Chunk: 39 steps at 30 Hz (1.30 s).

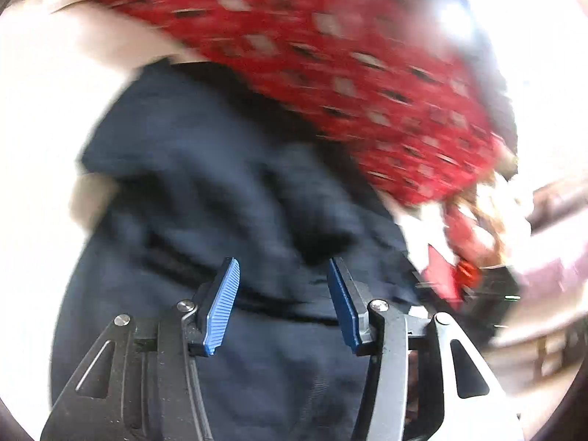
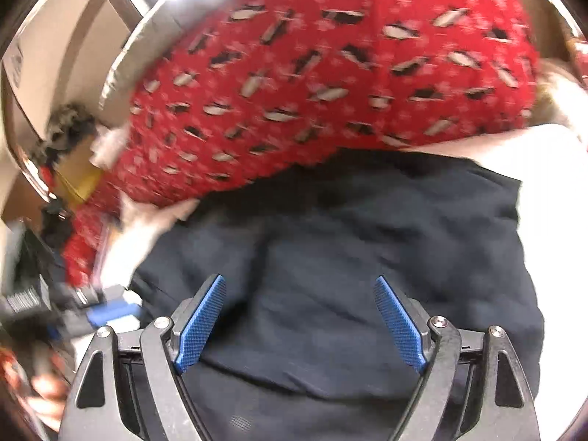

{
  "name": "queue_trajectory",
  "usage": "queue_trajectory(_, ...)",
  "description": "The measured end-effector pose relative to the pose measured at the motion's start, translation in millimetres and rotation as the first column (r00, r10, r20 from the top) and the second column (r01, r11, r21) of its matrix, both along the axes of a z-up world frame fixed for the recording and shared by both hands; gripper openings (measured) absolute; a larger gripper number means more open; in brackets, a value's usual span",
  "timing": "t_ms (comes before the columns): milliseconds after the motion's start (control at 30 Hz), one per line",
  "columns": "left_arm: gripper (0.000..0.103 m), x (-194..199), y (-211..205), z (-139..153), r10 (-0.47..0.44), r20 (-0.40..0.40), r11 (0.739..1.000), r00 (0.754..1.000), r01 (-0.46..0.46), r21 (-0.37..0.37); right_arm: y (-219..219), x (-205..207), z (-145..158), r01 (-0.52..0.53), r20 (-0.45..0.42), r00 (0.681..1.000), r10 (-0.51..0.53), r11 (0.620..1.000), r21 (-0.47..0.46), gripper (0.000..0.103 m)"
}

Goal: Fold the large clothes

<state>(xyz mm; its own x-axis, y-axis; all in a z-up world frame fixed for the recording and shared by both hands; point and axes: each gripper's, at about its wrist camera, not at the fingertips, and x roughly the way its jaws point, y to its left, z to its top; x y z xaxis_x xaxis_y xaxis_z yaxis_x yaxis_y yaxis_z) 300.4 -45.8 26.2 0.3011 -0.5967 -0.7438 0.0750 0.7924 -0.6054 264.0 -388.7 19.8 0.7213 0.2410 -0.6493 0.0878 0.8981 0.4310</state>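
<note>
A dark navy garment [image 1: 228,191] lies rumpled on a white surface [image 1: 33,117] and fills the middle of both views; it also shows in the right wrist view [image 2: 349,242]. A red patterned cloth [image 1: 349,73] lies beyond it, overlapping its far edge, and shows in the right wrist view too [image 2: 312,84]. My left gripper [image 1: 283,270] is open with blue pads just above the navy garment, holding nothing. My right gripper [image 2: 299,286] is open wide above the same garment, holding nothing. Both views are blurred by motion.
In the right wrist view the left gripper's blue pad [image 2: 110,312] shows at the left edge, near a dark fuzzy object [image 2: 70,125] and a metal frame [image 2: 22,147]. In the left wrist view red and dark objects [image 1: 466,275] lie at the right.
</note>
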Motion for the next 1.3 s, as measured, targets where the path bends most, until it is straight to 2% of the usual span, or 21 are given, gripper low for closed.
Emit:
queue_trajectory(133, 0.048, 13, 20, -44, 0.068, -0.14, 0.997, 0.988, -0.072, -0.026, 55, 29, 8, -0.109, -0.006, 0.994, 0.109, 0.989, -0.099, 0.084)
queue_trajectory(200, 0.048, 13, 22, -56, 0.081, -0.166, 0.995, 0.983, -0.089, -0.042, 91, 44, 3, -0.165, -0.046, 0.986, 0.158, 0.95, -0.264, 0.083)
queue_trajectory(233, 0.048, 11, 21, -54, 0.082, -0.149, 0.995, 0.985, -0.089, -0.041, 105, 51, -3, -0.174, -0.077, 0.985, 0.157, 0.917, -0.36, 0.075)
queue_trajectory(267, 0.048, 10, 19, -51, 0.075, -0.132, 0.996, 0.988, -0.079, -0.029, 112, 57, -8, -0.18, -0.101, 0.983, 0.152, 0.895, -0.408, 0.062)
queue_trajectory(300, 0.048, 9, 18, -49, 0.068, -0.122, 0.997, 0.99, -0.07, -0.019, 112, 63, -14, -0.206, -0.129, 0.977, 0.169, 0.901, -0.38, 0.018)
queue_trajectory(333, 0.048, 8, 17, -49, 0.06, -0.118, 0.998, 0.991, -0.062, -0.012, 104, 65, -16, -0.208, -0.141, 0.975, 0.172, 0.928, -0.309, 0.004)
queue_trajectory(400, 0.048, 9, 15, -51, 0.057, -0.122, 0.998, 0.991, -0.06, -0.019, 73, 53, -10, -0.112, -0.072, 0.992, 0.101, 0.981, -0.16, 0.004)
queue_trajectory(533, 0.048, 11, 24, -55, 0.078, -0.145, 0.994, 0.986, -0.089, -0.069, 8, 9, -2, 0.091, 0.0, 0.996, -0.091, 0.996, -0.005, 0.004)
queue_trajectory(600, 0.048, 11, 25, -57, 0.083, -0.147, 0.992, 0.986, -0.095, -0.079, -20, -7, -8, 0.176, -0.03, 0.984, -0.176, 0.984, 0.002, 0.004)
queue_trajectory(667, 0.048, 9, 25, -55, 0.084, -0.148, 0.992, 0.985, -0.096, -0.079, -49, -23, -26, 0.208, -0.113, 0.973, -0.2, 0.976, 0.063, 0.006)
queue_trajectory(733, 0.048, 6, 24, -50, 0.074, -0.138, 0.994, 0.988, -0.085, -0.073, -70, -38, -38, 0.234, -0.153, 0.965, -0.211, 0.961, 0.149, 0.018)
queue_trajectory(833, 0.049, 3, 16, -40, 0.046, -0.108, 0.992, 0.993, -0.058, -0.11, -86, -61, -37, 0.287, -0.094, 0.958, -0.272, 0.93, 0.23, 0.031)
queue_trajectory(900, 0.052, 9, 9, -39, 0.046, -0.105, 0.993, 0.993, -0.057, -0.107, -94, -67, -35, 0.298, -0.055, 0.954, -0.295, 0.915, 0.272, 0.053)
queue_trajectory(933, 0.052, 10, 8, -40, 0.051, -0.109, 0.993, 0.993, -0.062, -0.098, -98, -65, -35, 0.308, -0.046, 0.95, -0.308, 0.907, 0.287, 0.059)
queue_trajectory(1033, 0.053, 16, 1, -48, 0.063, -0.151, 0.992, 0.987, -0.078, -0.096, -98, -39, -39, 0.287, -0.058, 0.957, -0.283, 0.907, 0.308, 0.059)
queue_trajectory(1100, 0.053, 19, 2, -50, 0.069, -0.16, 0.992, 0.985, -0.085, -0.095, -94, -14, -45, 0.249, -0.112, 0.968, -0.226, 0.927, 0.279, 0.066)
queue_trajectory(1167, 0.053, 22, 5, -50, 0.084, -0.162, 0.99, 0.983, -0.1, -0.096, -94, -5, -47, 0.256, -0.146, 0.964, -0.221, 0.923, 0.288, 0.065)
queue_trajectory(1200, 0.053, 23, 9, -49, 0.105, -0.154, 0.99, 0.982, -0.118, -0.078, -97, -6, -43, 0.229, -0.1, 0.973, -0.207, 0.897, 0.379, 0.049)
queue_trajectory(1233, 0.052, 25, 13, -49, 0.127, -0.142, 0.989, 0.982, -0.136, -0.059, -99, -11, -35, 0.198, -0.045, 0.979, -0.199, 0.874, 0.443, 0.022)
queue_trajectory(1267, 0.052, 26, 16, -48, 0.145, -0.133, 0.987, 0.98, -0.152, -0.045, -100, -19, -21, 0.159, 0.037, 0.979, -0.201, 0.862, 0.482, 0.016)
queue_trajectory(1300, 0.05, 28, 21, -47, 0.169, -0.132, 0.984, 0.977, -0.176, -0.039, -101, -30, -8, 0.16, 0.093, 0.969, -0.228, 0.869, 0.468, 0.016)
